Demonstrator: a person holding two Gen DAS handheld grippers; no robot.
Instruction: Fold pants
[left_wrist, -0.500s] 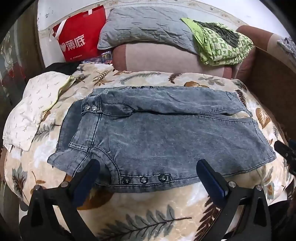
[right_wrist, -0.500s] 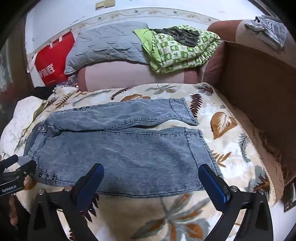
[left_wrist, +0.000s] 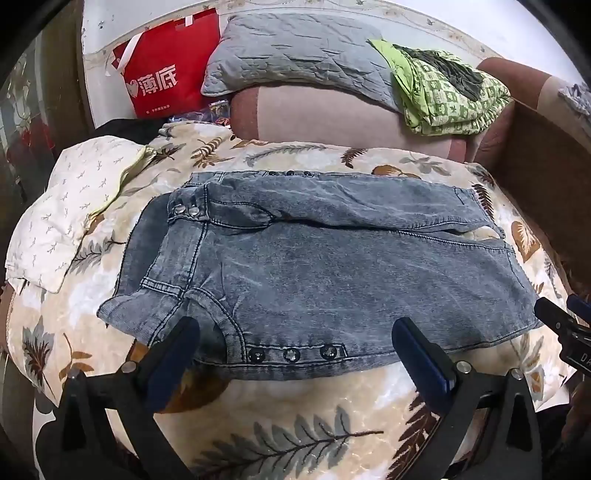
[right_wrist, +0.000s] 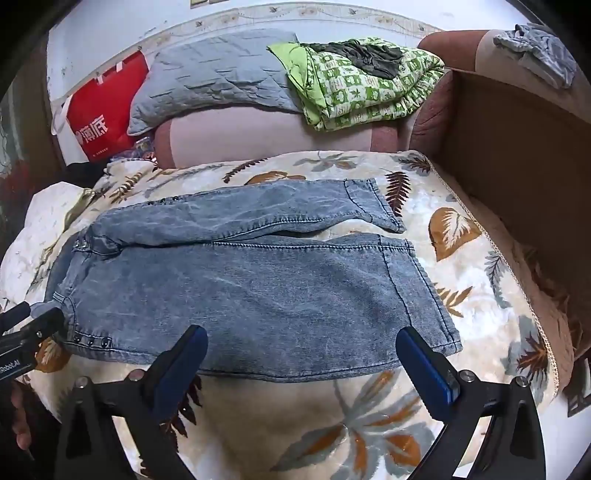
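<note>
Washed grey-blue jeans (left_wrist: 332, 273) lie flat on a leaf-patterned blanket (left_wrist: 295, 413), waistband to the left, both legs running right. The near leg is wide; the far leg lies beside it. My left gripper (left_wrist: 295, 336) hovers open over the near edge by the studded pocket (left_wrist: 291, 354), nothing between its blue pads. In the right wrist view the jeans (right_wrist: 258, 288) show with hems at the right. My right gripper (right_wrist: 301, 347) stands open above the near leg's lower edge, holding nothing. The other gripper's tip shows at each view's side.
A grey pillow (left_wrist: 295, 55), a folded green quilt (left_wrist: 450, 99) and a red bag (left_wrist: 166, 70) sit along the back. A white pillow (left_wrist: 70, 210) lies left. A brown sofa arm (right_wrist: 517, 155) walls the right. A hand (right_wrist: 18, 417) shows at lower left.
Both views have barely shifted; the jeans lie as before and both grippers stay wide open.
</note>
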